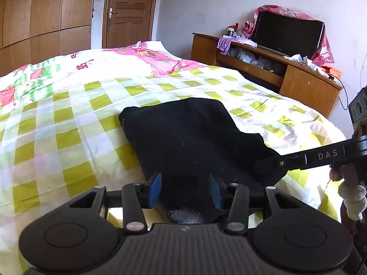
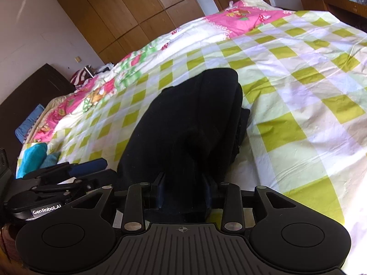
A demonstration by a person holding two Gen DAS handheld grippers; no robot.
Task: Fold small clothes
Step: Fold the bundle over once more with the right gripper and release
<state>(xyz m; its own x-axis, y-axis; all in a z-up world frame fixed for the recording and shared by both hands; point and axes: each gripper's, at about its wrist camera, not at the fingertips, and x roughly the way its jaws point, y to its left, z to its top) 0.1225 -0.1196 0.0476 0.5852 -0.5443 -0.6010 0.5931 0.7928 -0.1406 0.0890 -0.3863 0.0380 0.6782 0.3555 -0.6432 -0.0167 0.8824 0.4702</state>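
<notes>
A black garment (image 1: 192, 135) lies folded on the checked bedspread (image 1: 68, 123). In the left wrist view its near edge fills the space between the blue pads (image 1: 154, 189) of my left gripper (image 1: 185, 190), which is shut on it. In the right wrist view the black garment (image 2: 195, 119) is bunched and rises up into my right gripper (image 2: 183, 192), shut on that bunch. The right gripper (image 1: 267, 166) also shows in the left wrist view, clamped on the garment's near right corner. At the lower left of the right wrist view is my left gripper (image 2: 101, 170), at the garment's edge.
The bed takes up most of both views, with a pink and strawberry-print quilt (image 1: 128, 57) at its far end. A wooden TV cabinet (image 1: 275, 68) with a screen stands to the right. Wardrobes (image 1: 45, 18) and a door (image 1: 128, 11) line the far wall. A person's hand (image 1: 351, 183) holds the right gripper.
</notes>
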